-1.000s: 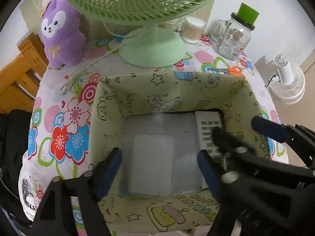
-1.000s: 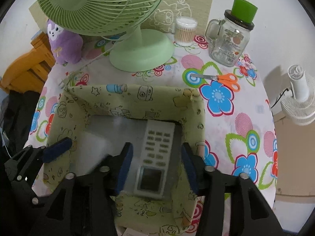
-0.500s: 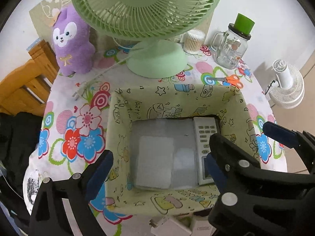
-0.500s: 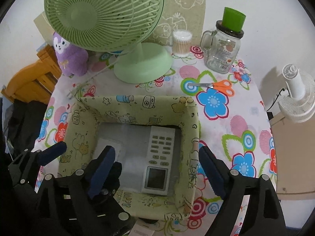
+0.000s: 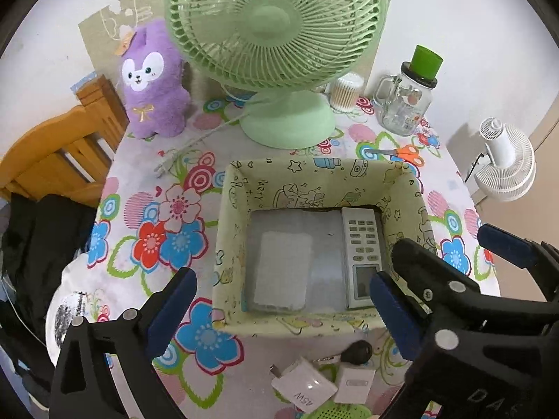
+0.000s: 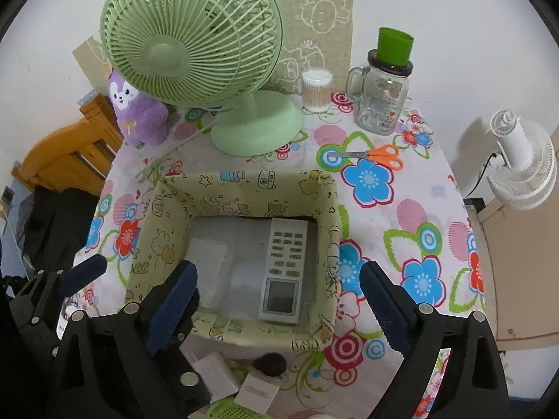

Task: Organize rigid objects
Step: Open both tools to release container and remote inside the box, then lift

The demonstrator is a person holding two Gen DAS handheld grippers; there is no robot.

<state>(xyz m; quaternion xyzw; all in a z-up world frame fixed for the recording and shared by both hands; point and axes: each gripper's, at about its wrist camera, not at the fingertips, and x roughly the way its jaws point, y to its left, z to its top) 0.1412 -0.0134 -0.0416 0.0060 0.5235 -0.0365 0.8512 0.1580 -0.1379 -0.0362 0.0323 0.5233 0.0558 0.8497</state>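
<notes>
A cartoon-print fabric box (image 5: pixel 314 166) (image 6: pixel 244 176) stands on the flowered table. Inside it, a white remote control (image 5: pixel 361 255) (image 6: pixel 284 265) lies along the right wall and a flat white pad (image 5: pixel 283 272) (image 6: pixel 209 265) lies at the left. My left gripper (image 5: pixel 283 310) hovers above the box's near wall, its jaws opening with nothing gripped. Beside it on the right, my right gripper (image 6: pixel 279 303) also hangs above the near wall, jaws opening and empty. In front of the box lie a white charger (image 5: pixel 307 384), a small white adapter (image 5: pixel 354 382) and a black key fob (image 5: pixel 358 351).
Behind the box stand a green desk fan (image 5: pixel 276 28), a purple plush toy (image 5: pixel 152 83), a cotton-swab tub (image 5: pixel 346 92) and a glass jar with a green lid (image 5: pixel 405 104). Orange scissors (image 5: pixel 401 152) lie at the back right. A wooden chair (image 5: pixel 52 153) is at the left.
Both grippers have risen and drawn back out of the box while their jaws widened. The remote and the white pad stay lying in the box.
</notes>
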